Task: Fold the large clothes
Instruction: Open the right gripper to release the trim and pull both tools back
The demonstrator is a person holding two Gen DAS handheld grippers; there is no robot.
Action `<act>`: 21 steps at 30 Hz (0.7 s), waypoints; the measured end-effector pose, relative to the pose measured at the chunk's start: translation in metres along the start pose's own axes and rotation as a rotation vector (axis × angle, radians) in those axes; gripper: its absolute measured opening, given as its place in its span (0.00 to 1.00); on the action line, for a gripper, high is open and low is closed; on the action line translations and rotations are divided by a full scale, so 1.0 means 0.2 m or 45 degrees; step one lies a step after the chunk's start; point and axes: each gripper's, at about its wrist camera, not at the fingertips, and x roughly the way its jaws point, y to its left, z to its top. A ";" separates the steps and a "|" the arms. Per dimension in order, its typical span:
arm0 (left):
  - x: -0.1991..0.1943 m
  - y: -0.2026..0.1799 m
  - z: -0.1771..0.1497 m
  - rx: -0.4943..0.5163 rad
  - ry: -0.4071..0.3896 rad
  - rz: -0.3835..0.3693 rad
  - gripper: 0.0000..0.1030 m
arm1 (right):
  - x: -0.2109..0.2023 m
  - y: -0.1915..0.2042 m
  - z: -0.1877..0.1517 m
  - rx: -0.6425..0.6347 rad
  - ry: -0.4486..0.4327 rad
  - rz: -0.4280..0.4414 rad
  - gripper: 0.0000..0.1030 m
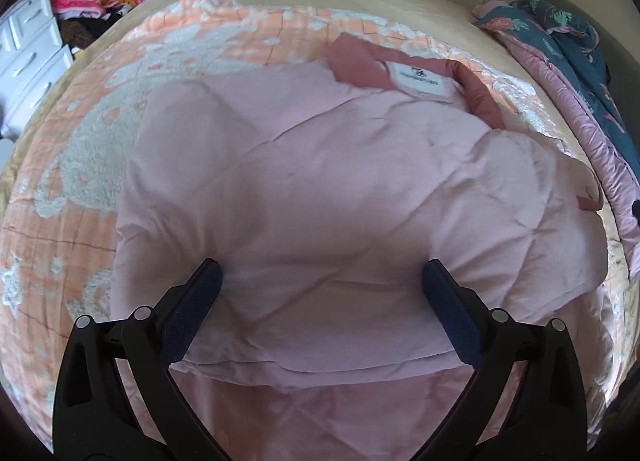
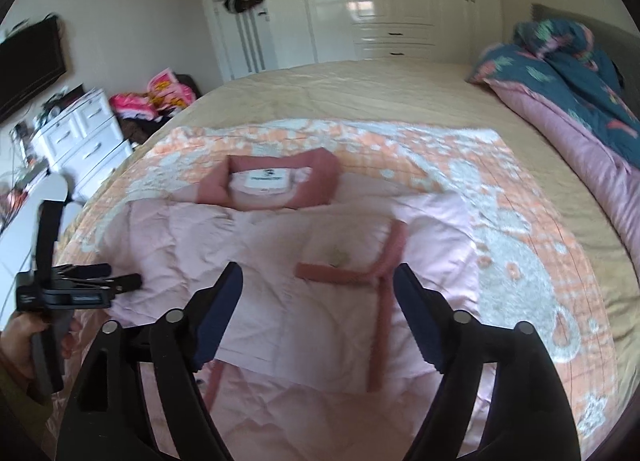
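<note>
The pink garment (image 2: 304,301) lies partly folded on the orange blanket (image 2: 520,221). Left gripper (image 1: 322,273) and right gripper (image 2: 318,275) hover above it, jaws wide apart and empty, apparently ready for another fold.

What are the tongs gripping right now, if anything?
Nothing. Left tongs and right tongs are both open above the pink garment, with no fabric pinched between them.
</note>
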 end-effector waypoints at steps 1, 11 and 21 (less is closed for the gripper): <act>0.01 0.02 -0.01 -0.007 -0.002 -0.005 0.92 | 0.01 0.03 0.01 -0.022 0.003 0.009 0.76; 0.04 0.06 -0.03 -0.011 -0.002 -0.040 0.92 | 0.29 0.33 0.07 -0.193 0.142 0.035 0.77; 0.05 0.06 -0.04 -0.003 -0.008 -0.037 0.92 | 0.60 0.32 -0.08 -0.163 0.312 -0.050 0.80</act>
